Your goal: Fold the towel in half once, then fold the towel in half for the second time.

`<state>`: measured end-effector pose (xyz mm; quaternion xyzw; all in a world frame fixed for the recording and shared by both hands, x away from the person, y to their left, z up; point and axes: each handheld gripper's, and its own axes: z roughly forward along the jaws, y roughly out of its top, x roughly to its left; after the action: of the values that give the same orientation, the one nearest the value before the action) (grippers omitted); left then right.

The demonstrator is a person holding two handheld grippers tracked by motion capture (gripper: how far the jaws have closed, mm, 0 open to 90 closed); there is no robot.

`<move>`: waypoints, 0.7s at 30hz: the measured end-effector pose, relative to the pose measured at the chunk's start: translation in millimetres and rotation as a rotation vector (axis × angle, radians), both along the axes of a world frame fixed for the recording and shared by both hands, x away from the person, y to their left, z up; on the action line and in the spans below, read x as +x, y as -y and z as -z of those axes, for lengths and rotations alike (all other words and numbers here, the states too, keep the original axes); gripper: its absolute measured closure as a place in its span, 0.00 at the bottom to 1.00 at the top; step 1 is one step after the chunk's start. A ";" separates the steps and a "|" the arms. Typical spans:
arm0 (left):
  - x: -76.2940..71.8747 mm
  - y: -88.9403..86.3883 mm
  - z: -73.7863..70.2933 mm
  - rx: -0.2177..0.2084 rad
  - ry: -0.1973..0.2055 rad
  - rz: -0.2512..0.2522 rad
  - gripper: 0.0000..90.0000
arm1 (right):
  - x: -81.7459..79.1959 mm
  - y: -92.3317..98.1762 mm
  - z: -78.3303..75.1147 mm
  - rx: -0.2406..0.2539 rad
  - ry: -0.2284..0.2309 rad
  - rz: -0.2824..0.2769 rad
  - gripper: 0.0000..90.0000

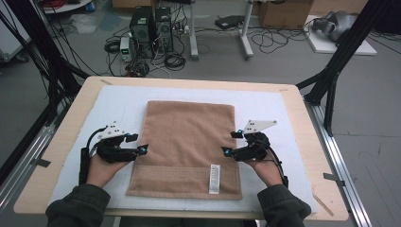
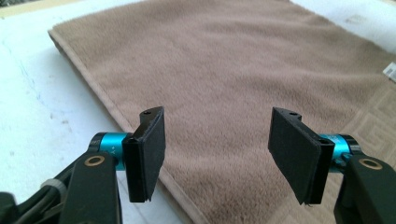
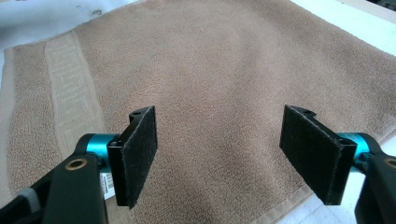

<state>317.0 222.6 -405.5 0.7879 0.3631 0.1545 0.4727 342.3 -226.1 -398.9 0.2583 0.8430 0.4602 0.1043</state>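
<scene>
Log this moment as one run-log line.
towel: folded, flat on mat | left gripper: open, empty, at towel's left edge | right gripper: open, empty, at right edge | label: near front edge

Left gripper point(image 2: 217, 154) above the tan towel point(image 2: 233, 70), jaws apart, nothing between the pads. Towel flat on the white worktop point(image 2: 42, 107), hemmed edge running beneath the left-hand pad; white label point(image 2: 390, 71) at far right.

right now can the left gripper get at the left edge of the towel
Probably yes. The left gripper hangs open right at the left edge of the towel, jaws empty, with nothing lying between them and the hem on the white mat.
</scene>
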 end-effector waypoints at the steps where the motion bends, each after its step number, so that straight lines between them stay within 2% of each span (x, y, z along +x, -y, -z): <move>1: 0.3 0.3 0.1 0.005 -0.002 0.000 0.41 | 0.2 0.3 -0.1 0.002 -0.002 0.000 0.30; 5: 3.4 -0.1 1.5 0.003 -0.012 0.001 0.41 | 2.0 1.6 1.1 0.003 -0.008 0.006 0.30; 15: 13.3 -5.6 -0.2 -0.014 -0.027 -0.038 0.39 | 12.2 4.9 6.7 -0.014 -0.028 0.023 0.30; 19: 23.2 -6.3 -8.6 -0.011 -0.031 -0.052 0.40 | 20.6 5.0 0.5 -0.037 -0.020 0.028 0.30; 21: 28.1 -5.9 -13.8 -0.010 -0.019 -0.053 0.40 | 26.6 6.6 -7.3 -0.046 -0.018 0.036 0.30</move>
<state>345.1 228.5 -391.7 0.7771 0.3891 0.1579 0.4689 368.9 -232.7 -391.7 0.2750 0.8495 0.4363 0.1110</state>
